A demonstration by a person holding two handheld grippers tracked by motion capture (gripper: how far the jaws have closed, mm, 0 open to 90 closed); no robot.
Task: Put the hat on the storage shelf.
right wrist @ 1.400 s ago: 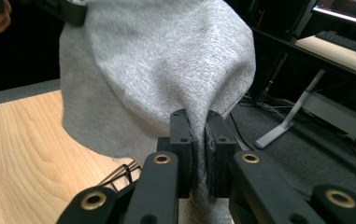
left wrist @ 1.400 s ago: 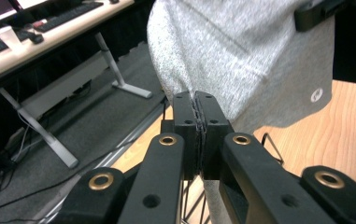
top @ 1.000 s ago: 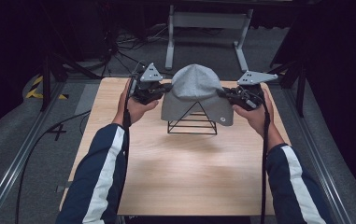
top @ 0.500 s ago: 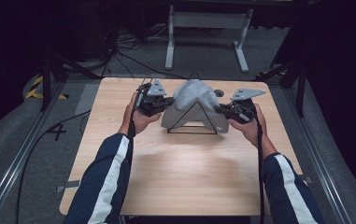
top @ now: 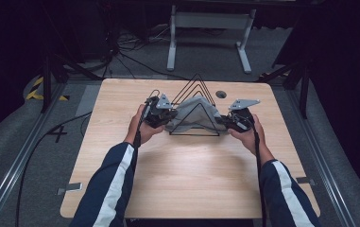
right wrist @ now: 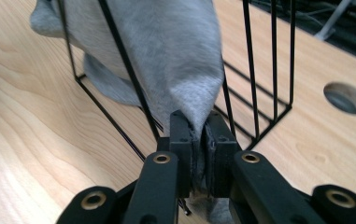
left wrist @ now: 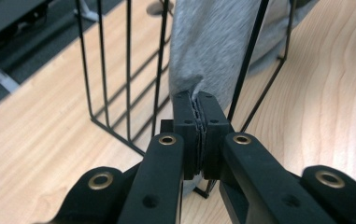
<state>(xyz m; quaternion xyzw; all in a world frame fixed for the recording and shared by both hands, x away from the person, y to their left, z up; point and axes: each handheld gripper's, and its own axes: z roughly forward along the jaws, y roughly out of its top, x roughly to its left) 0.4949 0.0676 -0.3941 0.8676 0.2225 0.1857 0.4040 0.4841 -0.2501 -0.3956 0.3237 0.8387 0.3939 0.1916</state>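
Pinching cloth (top: 194, 113) ends, left gripper (top: 170, 115) and right gripper (top: 226, 120) clamped, so I keep it spread across wire rack (top: 195, 86); table (top: 168, 179) beneath.

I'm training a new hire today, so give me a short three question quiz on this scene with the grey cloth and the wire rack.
1. True or false: both tongs are shut on the grey cloth.
2. Which best describes the black wire rack? A: a round basket. B: nested triangular frames. C: a flat grid.
3. What lies on the wooden table behind the right tongs?

Key
1. True: the left tongs pinch one edge, the right tongs the other.
2. B.
3. A round hole in the tabletop.
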